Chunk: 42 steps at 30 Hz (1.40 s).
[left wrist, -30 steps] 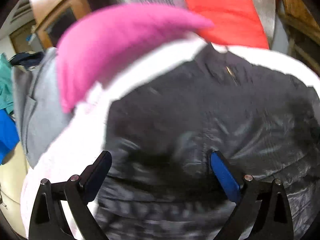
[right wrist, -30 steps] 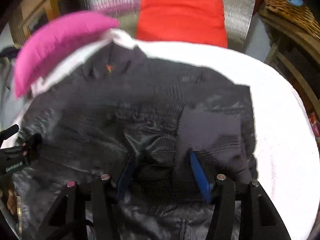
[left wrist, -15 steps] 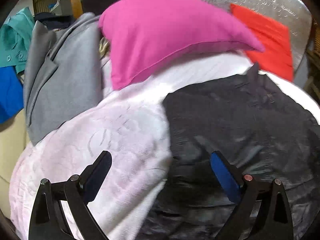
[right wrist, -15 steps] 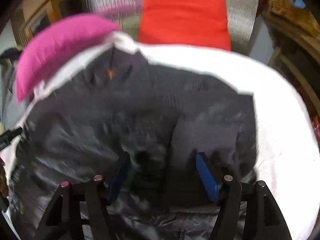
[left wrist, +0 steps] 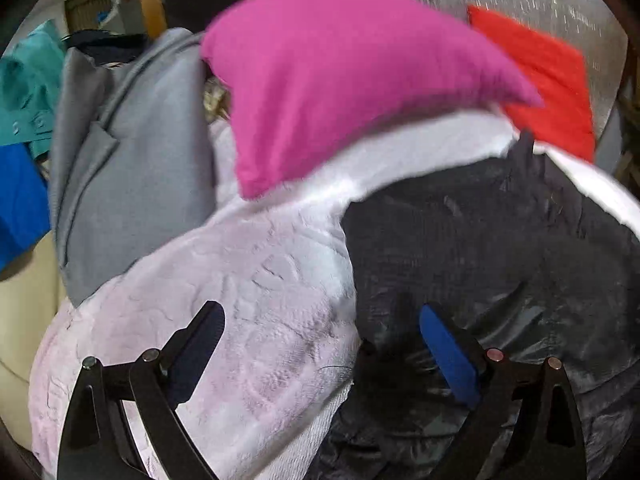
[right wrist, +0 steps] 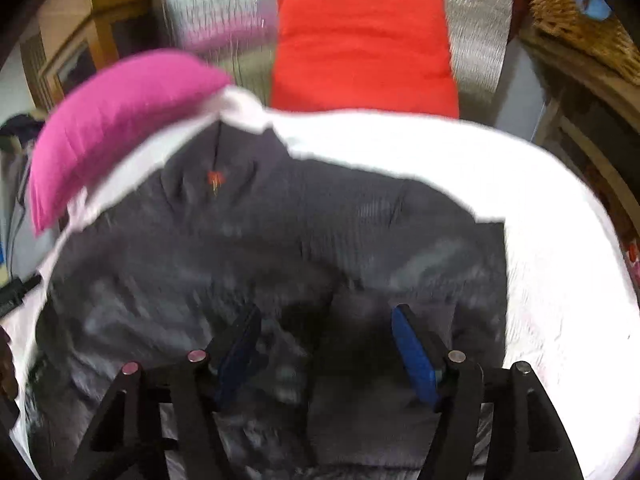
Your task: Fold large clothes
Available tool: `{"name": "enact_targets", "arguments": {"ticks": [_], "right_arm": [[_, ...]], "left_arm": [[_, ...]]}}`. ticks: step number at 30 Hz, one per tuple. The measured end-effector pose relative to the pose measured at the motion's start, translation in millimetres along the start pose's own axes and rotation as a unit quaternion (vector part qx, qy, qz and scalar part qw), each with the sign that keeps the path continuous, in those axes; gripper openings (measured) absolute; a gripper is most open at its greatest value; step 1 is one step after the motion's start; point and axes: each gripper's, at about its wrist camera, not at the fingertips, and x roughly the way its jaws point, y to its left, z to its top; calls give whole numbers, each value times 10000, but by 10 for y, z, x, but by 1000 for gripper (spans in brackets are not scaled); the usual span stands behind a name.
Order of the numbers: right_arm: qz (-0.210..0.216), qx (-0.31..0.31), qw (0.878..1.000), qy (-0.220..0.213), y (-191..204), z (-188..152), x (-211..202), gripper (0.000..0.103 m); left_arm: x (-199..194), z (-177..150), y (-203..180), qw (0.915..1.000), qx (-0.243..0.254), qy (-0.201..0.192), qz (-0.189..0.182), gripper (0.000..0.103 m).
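1. Spread over the work surface is a pale pink-white plush blanket [left wrist: 256, 280] with an embossed nap; a silver foil-like panel [right wrist: 216, 4] stands behind.
2. Flat on that blanket lies the black, slightly shiny crinkled jacket [right wrist: 280, 232].
3. At its far edge rest a magenta fabric cushion [left wrist: 340, 76] and a red fabric cushion [right wrist: 364, 52]; a grey lapelled coat [left wrist: 128, 152] hangs left.
4. The left gripper [left wrist: 322, 354] is spread wide, empty, straddling the jacket's edge.
5. The right gripper [right wrist: 326, 350], jaws just widened, hovers over the jacket, gripping nothing.
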Motion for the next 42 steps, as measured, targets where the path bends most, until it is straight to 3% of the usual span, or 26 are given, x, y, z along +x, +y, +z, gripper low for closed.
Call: {"name": "enact_targets", "arguments": {"ticks": [1, 2, 3, 4, 7, 9, 13, 21, 27, 30, 33, 36, 38, 39, 42], "right_arm": [[-29, 34, 9998, 172, -36, -20, 96, 72], [9, 68, 9982, 596, -90, -92, 301, 73], [73, 35, 9973, 725, -113, -164, 399, 76], [35, -67, 9986, 525, -108, -190, 363, 77], [84, -39, 9984, 558, -112, -178, 189, 78], [196, 146, 9987, 446, -184, -178, -23, 78], [426, 294, 9986, 101, -416, -420, -747, 78], [714, 950, 9928, 122, -1057, -1712, -1760, 78], [1202, 2021, 9706, 515, -1461, -2865, -2050, 78], [1513, 2261, 9610, 493, -1445, -3137, -2150, 78], [1775, 2214, 9581, 383, -1341, -3205, -2188, 78], [1736, 2175, 9592, 491, -1259, -3233, -2103, 77], [1757, 2184, 9583, 552, -1209, -3238, -2035, 72], [1743, 2125, 9598, 571, -1174, -3243, -2035, 64], [1614, 2013, 9641, 625, -1151, -3219, -2021, 46]], "left_arm": [[140, -39, -56, 9993, 184, 198, 275, 98], [249, -83, -96, 9982, 279, 365, 397, 100], [328, -130, -92, 9982, 242, 397, 369, 100], [327, -132, -61, 9986, 136, 352, 370, 100], [237, -97, 5, 9987, 92, 332, 380, 100], [37, -122, 65, 9996, 79, 170, 189, 99], [-394, -356, 324, 9997, -40, -214, -149, 99], [-1211, -1616, 891, 9968, -397, -31, -690, 99], [-1554, -2490, 1019, 9900, -821, 443, -1057, 99], [-1663, -2711, 947, 9875, -872, 514, -1208, 99], [-1738, -2821, 858, 9870, -797, 537, -1291, 99], [-1726, -2879, 765, 9856, -766, 694, -1338, 99], [-1702, -2914, 742, 9848, -779, 810, -1327, 96], [-1701, -2927, 723, 9841, -767, 856, -1354, 96], [-1701, -2945, 671, 9836, -691, 895, -1405, 72]]}}
